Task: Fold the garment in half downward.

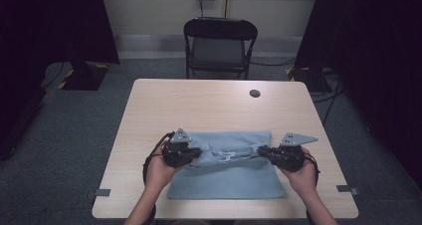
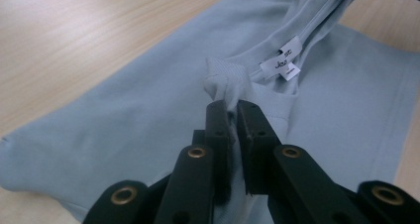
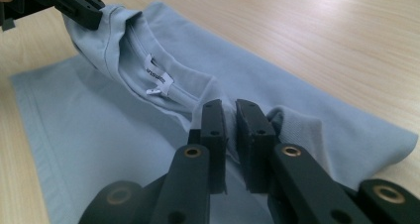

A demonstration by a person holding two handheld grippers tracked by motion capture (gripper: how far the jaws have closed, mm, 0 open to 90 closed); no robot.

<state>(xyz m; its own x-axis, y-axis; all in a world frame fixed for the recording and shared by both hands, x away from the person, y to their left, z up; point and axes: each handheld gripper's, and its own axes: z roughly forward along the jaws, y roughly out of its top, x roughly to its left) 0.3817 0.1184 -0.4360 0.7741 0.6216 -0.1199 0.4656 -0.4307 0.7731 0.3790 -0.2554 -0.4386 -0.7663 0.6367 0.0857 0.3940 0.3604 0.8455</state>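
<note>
Light-blue cotton T-shirt [image 1: 226,170], partly folded, lies in the lower centre of the high view on the near half of the pale wooden table [image 1: 214,105], its hem toward the person. One shirt, two grippers. The left gripper [image 1: 196,153] and the right gripper [image 1: 263,151] each have their black jaws pinched tight on a fold of fabric at either side of the ribbed collar [image 2: 262,60], so the neckline stretches taut between them; this even two-point hold looks meant to carry the top of the garment over in a straight fold. In the left gripper view, cloth bunches just above the closed jaws, with two small white labels [image 2: 281,64] beyond. At the table's far edge sits one dark round hole [image 1: 255,93]. Farther, in the upper centre, stands one black folding chair [image 1: 219,46] against the wall.
</note>
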